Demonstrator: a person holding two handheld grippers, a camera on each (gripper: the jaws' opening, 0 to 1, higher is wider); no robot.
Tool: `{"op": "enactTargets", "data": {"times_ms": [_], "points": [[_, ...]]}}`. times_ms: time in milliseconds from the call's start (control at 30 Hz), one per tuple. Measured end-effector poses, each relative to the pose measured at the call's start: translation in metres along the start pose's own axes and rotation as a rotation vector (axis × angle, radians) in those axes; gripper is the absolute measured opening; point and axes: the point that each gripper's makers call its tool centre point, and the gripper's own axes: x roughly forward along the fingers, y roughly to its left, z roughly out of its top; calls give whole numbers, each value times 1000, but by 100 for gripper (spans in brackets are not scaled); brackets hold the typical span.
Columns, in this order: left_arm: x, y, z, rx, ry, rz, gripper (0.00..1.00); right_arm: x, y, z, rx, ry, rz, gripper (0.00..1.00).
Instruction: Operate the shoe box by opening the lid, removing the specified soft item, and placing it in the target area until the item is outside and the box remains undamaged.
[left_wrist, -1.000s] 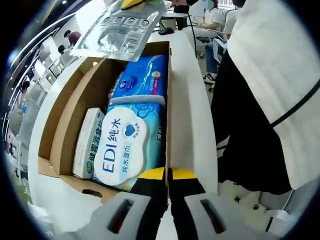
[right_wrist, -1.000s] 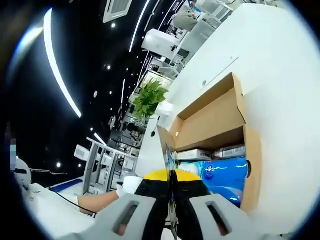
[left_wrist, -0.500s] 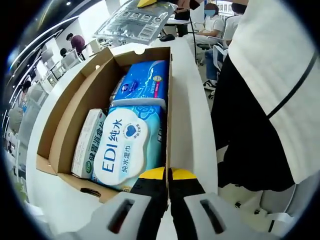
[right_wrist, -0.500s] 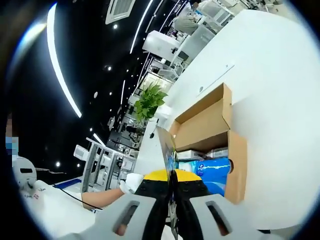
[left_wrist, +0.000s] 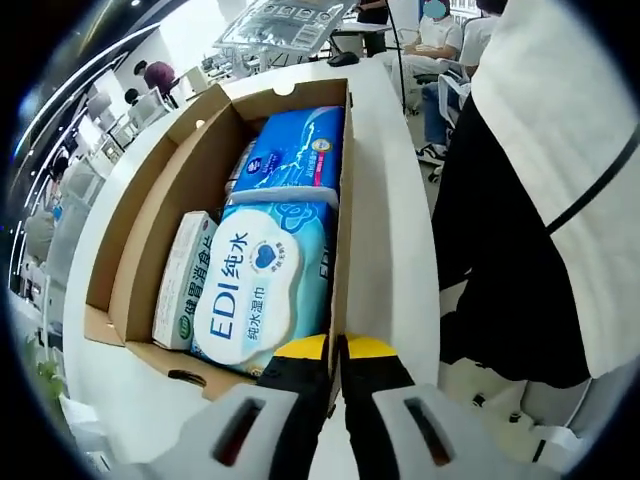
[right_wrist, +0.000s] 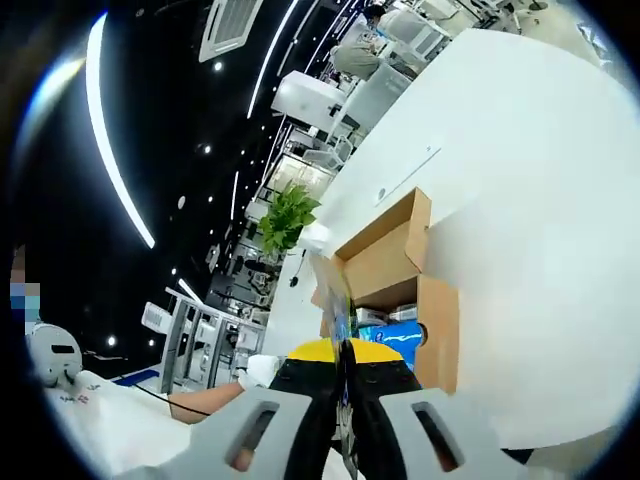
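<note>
So the shoe box (left_wrist: 150, 215) sat open on the white table (right_wrist: 520, 200). The soft thing looked like a clear plastic bag (left_wrist: 295, 20). It was already out of the box and hung in the air past the far end.

The left gripper (left_wrist: 337, 352) had its jaws pinched tight on the top edge of the box's near wall. The right gripper (right_wrist: 343, 352) had its jaws squeezed on the thin bag, which stood up edge-on between them.

To do this step well, I think the left gripper should only hold the box down softly, so the thin wall does not bend or rip. The right gripper should carry the bag well away from the box, bring it low over a bare bit of table, and only then let go. The bag is floppy and slippery, so a slow move is safer.

The left gripper view looked down into the box. It showed a big pack of wet wipes (left_wrist: 255, 285), a blue pack (left_wrist: 295, 150) behind it, and a small green and white box (left_wrist: 180, 290) beside the wipes. A person in white and black clothes (left_wrist: 560, 150) stood close by the table.

The right gripper view looked from high up. It showed the whole box as small, lots of bare table around it, and a green plant (right_wrist: 285, 215) far off.
</note>
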Motion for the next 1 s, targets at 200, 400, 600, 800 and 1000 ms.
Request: {"op": "enactTargets", "data": {"times_ms": [200, 400, 600, 800, 1000], "points": [[-7, 0, -1, -18, -18, -15, 3, -5, -9, 4, 23, 8, 1, 0], [-6, -2, 1, 19, -39, -45, 1, -10, -10, 6, 10, 34, -18, 0], [-7, -4, 2, 15, -78, -17, 1, -21, -23, 15, 11, 36, -79, 0], [-7, -4, 3, 29, -86, -20, 0, -24, -43, 13, 20, 77, -131, 0], [-7, -4, 3, 22, -86, -23, 0, -25, -56, 7, 57, 105, -171, 0]]}}
